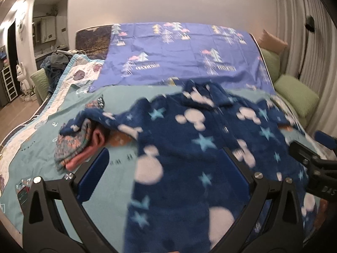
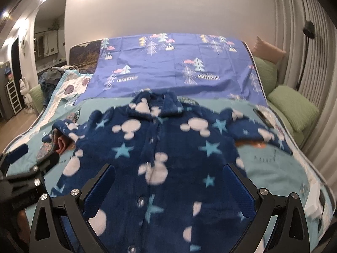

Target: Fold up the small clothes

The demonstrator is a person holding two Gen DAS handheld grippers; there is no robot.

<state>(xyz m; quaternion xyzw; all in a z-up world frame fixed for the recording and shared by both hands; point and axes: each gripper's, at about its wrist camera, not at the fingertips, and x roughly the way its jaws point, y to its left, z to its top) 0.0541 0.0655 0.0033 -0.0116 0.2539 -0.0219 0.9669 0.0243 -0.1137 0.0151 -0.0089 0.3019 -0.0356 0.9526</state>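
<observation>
A navy fleece child's jacket [image 2: 168,147] with white mouse heads and blue stars lies spread front-up on the bed, collar far, sleeves out to both sides. It also shows in the left wrist view [image 1: 200,147]. My left gripper [image 1: 166,172] is open and empty, hovering over the jacket's left hem; its blue pads [image 1: 94,175] stand wide apart. My right gripper [image 2: 168,191] is open and empty above the button line near the hem. The left gripper's body [image 2: 23,168] shows at the right view's left edge.
A small folded floral and pink garment [image 1: 78,147] lies under the jacket's left sleeve. The bed has a teal quilt [image 1: 63,113] and a purple tree-print sheet [image 1: 179,52] at the far end. Green cushions [image 2: 294,109] line the right side.
</observation>
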